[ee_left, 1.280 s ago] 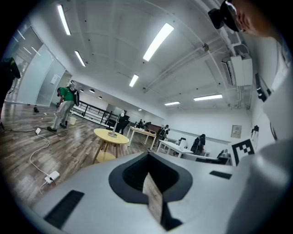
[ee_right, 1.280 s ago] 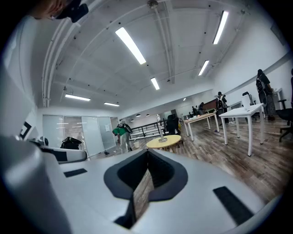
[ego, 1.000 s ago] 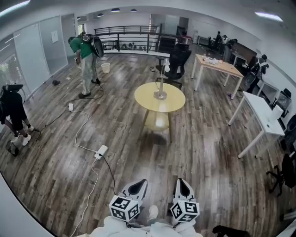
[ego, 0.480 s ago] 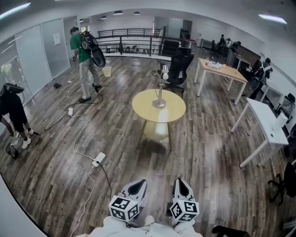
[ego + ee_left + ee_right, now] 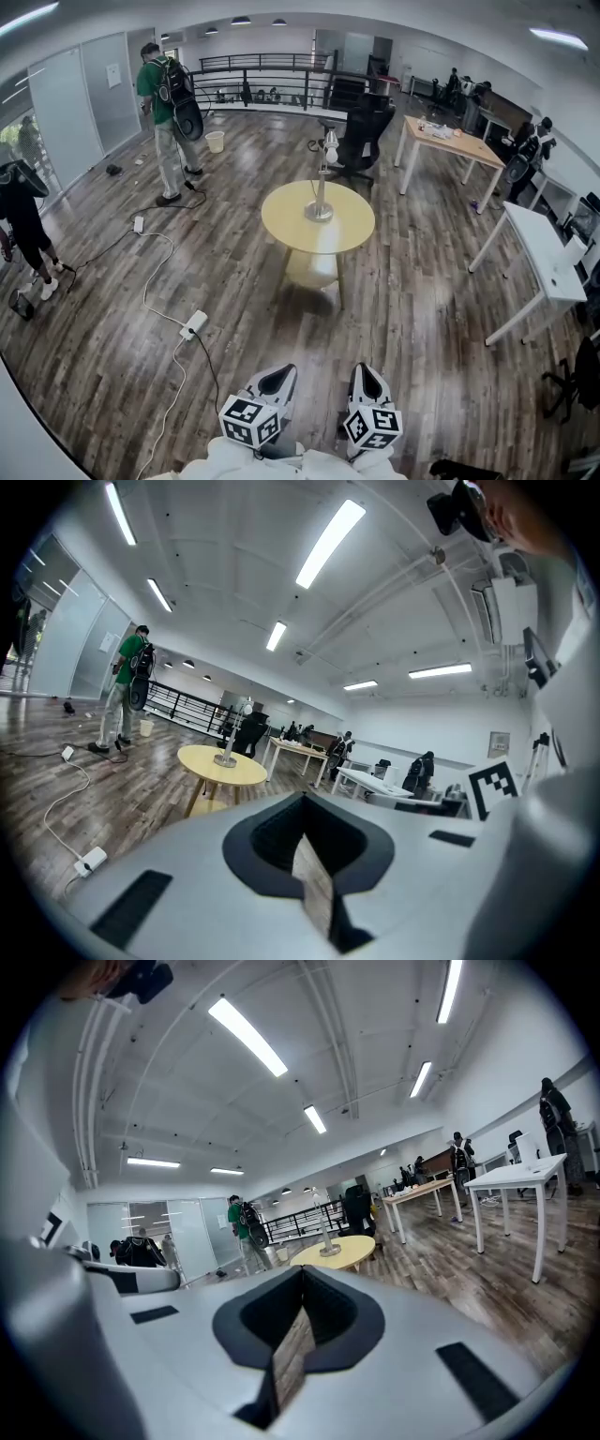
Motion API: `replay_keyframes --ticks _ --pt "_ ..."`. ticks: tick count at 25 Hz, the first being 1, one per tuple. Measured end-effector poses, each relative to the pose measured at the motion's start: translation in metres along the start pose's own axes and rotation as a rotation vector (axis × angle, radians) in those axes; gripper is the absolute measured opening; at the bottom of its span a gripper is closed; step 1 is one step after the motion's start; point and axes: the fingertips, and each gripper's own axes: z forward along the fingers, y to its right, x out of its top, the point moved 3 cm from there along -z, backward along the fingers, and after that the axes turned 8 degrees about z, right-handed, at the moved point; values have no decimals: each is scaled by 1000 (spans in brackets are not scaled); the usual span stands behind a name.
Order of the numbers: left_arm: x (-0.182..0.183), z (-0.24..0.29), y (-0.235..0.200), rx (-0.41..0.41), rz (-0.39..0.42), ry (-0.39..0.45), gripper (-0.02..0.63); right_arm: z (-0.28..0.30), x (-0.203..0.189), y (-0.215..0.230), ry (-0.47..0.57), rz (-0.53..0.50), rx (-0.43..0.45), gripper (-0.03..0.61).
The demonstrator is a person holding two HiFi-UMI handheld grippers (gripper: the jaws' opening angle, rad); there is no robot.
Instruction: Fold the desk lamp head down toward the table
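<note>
- Tongs: the left gripper (image 5: 279, 373) and right gripper (image 5: 367, 370) are being held side by side, low at the near edge of the head view. This is judged a carrying pose for an approach, since nothing is within reach.
- Both pairs of jaws are being kept clenched on nothing. In each gripper view the pads are being shown pressed together, left (image 5: 302, 801) and right (image 5: 302, 1273), with only floor visible behind them.
- The desk lamp (image 5: 322, 178) is being carried by the round yellow table (image 5: 281, 223), with its base about the middle of the top, clear of every edge, and its stem upright. The head is not yet folded, and the task is judged not begun.
- Both grippers are being pointed roughly level at the table, so the lamp is being framed just above each jaw tip, left (image 5: 228, 744) and right (image 5: 325, 1232).
- The lamp's head and hinge are being rendered too small to read, and in the head view the head is being confused with the dark office chair (image 5: 364, 127) behind it.
- The hands are being hidden under the marker cubes, and the gripper bodies are being cut off by the bottom edge.
- No cord to the lamp can be made out. A power strip (image 5: 194, 324) is lying on the floor, well apart from the table.
</note>
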Motion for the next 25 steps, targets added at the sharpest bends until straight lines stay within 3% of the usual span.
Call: replay_keyframes --ticks 10,25 --pt "15 60 -28 -13 1 1 2 56 16 26 -9 -3 -28 13" --pt "59 166 -106 -34 36 -7 2 183 55 44 25 8 -38 12"
